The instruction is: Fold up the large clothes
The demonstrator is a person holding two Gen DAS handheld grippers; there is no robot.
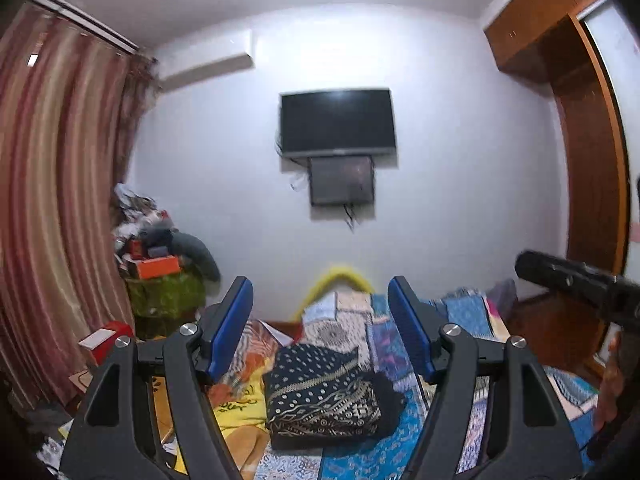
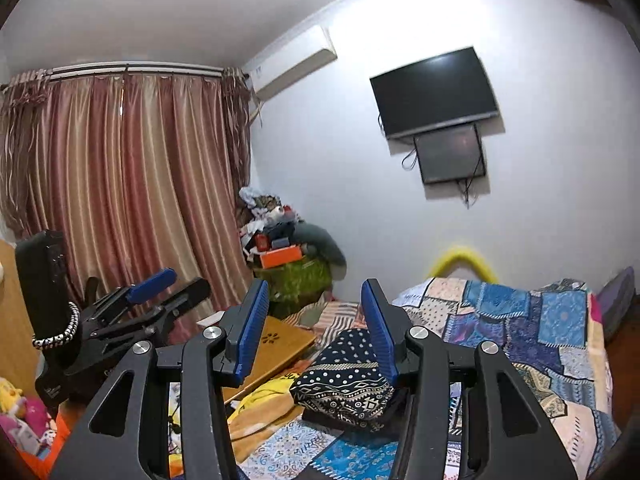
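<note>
A folded black garment with a white dotted and geometric pattern (image 1: 324,392) lies on the patchwork bedspread (image 1: 464,316); it also shows in the right wrist view (image 2: 344,380). My left gripper (image 1: 320,324) is open and empty, held above and short of the garment. My right gripper (image 2: 316,328) is open and empty, raised above the garment's near edge. The left gripper (image 2: 160,284) also shows at the left of the right wrist view, and part of the right gripper's body (image 1: 576,280) at the right edge of the left wrist view.
A yellow and orange cloth (image 1: 240,404) lies left of the garment. A wooden board (image 2: 276,344) rests at the bed's left side. A cluttered pile on a green-covered stand (image 1: 164,276) sits by the curtain (image 2: 120,184). A TV (image 1: 338,122) hangs on the wall; a wooden wardrobe (image 1: 580,128) stands right.
</note>
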